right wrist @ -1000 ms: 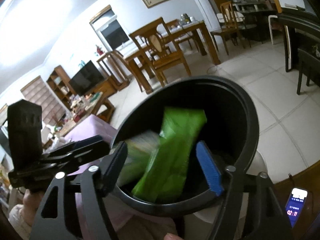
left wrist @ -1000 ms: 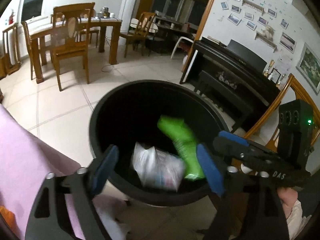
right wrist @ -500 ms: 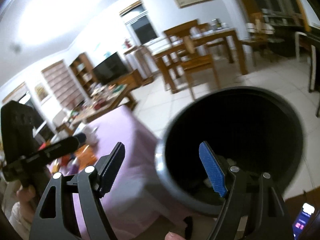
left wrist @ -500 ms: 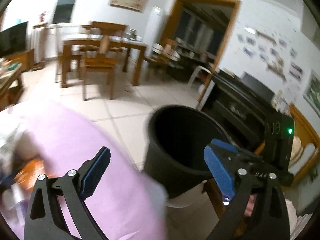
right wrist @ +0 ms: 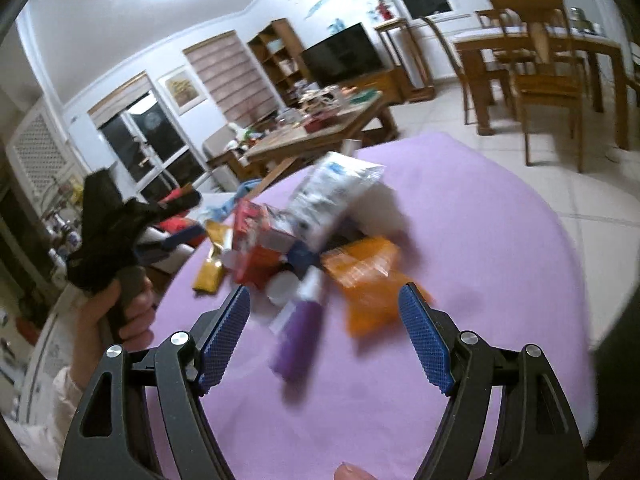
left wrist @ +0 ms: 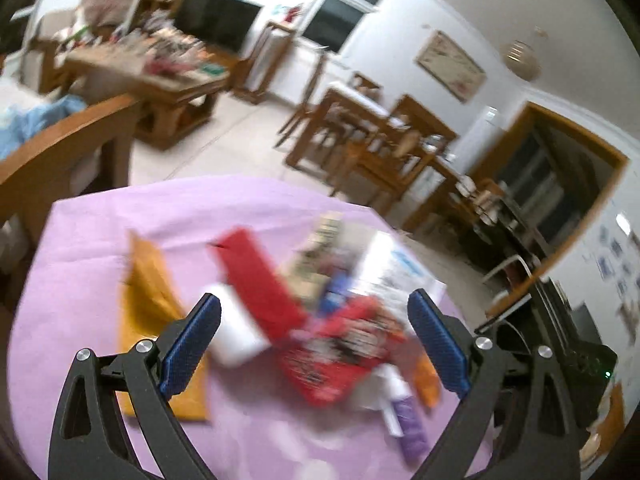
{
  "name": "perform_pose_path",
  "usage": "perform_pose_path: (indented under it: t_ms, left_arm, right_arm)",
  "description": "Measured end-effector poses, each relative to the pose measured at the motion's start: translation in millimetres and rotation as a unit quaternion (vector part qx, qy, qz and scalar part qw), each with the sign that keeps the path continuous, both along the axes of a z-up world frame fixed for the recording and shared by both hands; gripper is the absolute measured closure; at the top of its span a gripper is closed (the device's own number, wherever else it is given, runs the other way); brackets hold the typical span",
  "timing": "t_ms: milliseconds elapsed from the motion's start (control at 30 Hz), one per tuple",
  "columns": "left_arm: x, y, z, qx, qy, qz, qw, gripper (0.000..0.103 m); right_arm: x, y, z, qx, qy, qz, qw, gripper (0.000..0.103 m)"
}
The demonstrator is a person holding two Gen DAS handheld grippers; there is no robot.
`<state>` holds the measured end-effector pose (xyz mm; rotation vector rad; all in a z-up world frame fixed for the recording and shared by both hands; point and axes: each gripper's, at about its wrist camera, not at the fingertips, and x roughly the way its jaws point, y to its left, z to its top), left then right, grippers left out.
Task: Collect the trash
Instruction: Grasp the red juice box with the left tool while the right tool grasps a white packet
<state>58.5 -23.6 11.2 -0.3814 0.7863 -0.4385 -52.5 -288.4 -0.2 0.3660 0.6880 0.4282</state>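
Observation:
A blurred pile of trash lies on a pink-clothed table (left wrist: 100, 240). In the left wrist view I see a red packet (left wrist: 256, 280), a yellow packet (left wrist: 148, 300), a white roll (left wrist: 236, 336), a red printed wrapper (left wrist: 340, 352) and a purple tube (left wrist: 412, 420). My left gripper (left wrist: 316, 344) is open and empty above the pile. In the right wrist view my right gripper (right wrist: 324, 336) is open and empty over the purple tube (right wrist: 298, 328), beside an orange packet (right wrist: 368, 280) and a white bag (right wrist: 332, 196). The left gripper (right wrist: 168, 240) shows at the left there.
A wooden chair back (left wrist: 60, 140) stands at the table's far left. A cluttered coffee table (right wrist: 320, 128), a television (right wrist: 344, 56) and a dining set (right wrist: 540, 60) stand beyond on the tiled floor. The black bin is out of view.
Both grippers have swung left from the black bin to the table. The green packet and white bag seen dropping into the bin are gone from view. Both stayed open.

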Motion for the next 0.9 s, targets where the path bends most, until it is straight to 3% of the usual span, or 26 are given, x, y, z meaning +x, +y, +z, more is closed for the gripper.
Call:
perform_pose_path:
  t_ms: [133, 200, 300, 367, 400, 467, 567, 667, 800, 900]
  left_arm:
    - [34, 21, -22, -0.014, 0.049, 0.004, 0.9987, 0.010]
    - [51, 18, -28, -0.020, 0.066, -0.009, 0.9976, 0.011]
    - [60, 7, -29, -0.006, 0.058, -0.022, 0.9981, 0.011]
    - [61, 2, -28, 0.008, 0.050, -0.028, 0.9983, 0.012]
    - [62, -1, -30, 0.014, 0.050, -0.032, 0.9981, 0.015]
    - [68, -3, -39, 0.021, 0.062, -0.032, 0.9973, 0.022]
    - [71, -8, -47, 0.033, 0.066, -0.029, 0.9968, 0.034]
    - [63, -12, -46, 0.040, 0.045, -0.033, 0.9976, 0.048]
    - [53, -13, -41, 0.038, 0.021, -0.039, 0.9983, 0.069]
    - [46, -17, -36, 0.050, 0.002, -0.042, 0.9979, 0.072]
  right_arm:
    - [64, 3, 4, 0.036, 0.024, -0.039, 0.998, 0.024]
    - [93, 2, 2, 0.024, 0.036, -0.076, 0.996, 0.024]
    - [127, 1, -8, 0.001, 0.042, -0.098, 0.994, 0.024]
    - [141, 3, -15, 0.018, 0.053, -0.081, 0.995, 0.024]
    - [147, 6, -18, 0.031, 0.059, -0.065, 0.996, 0.027]
    - [149, 16, -19, 0.017, 0.051, -0.049, 0.997, 0.048]
    - [143, 27, -14, -0.006, 0.018, -0.037, 0.999, 0.066]
    - [132, 31, -6, -0.011, -0.017, -0.027, 0.999, 0.078]
    - [113, 33, 11, -0.023, -0.060, -0.018, 0.998, 0.090]
    - [95, 34, 20, -0.029, -0.083, -0.015, 0.996, 0.092]
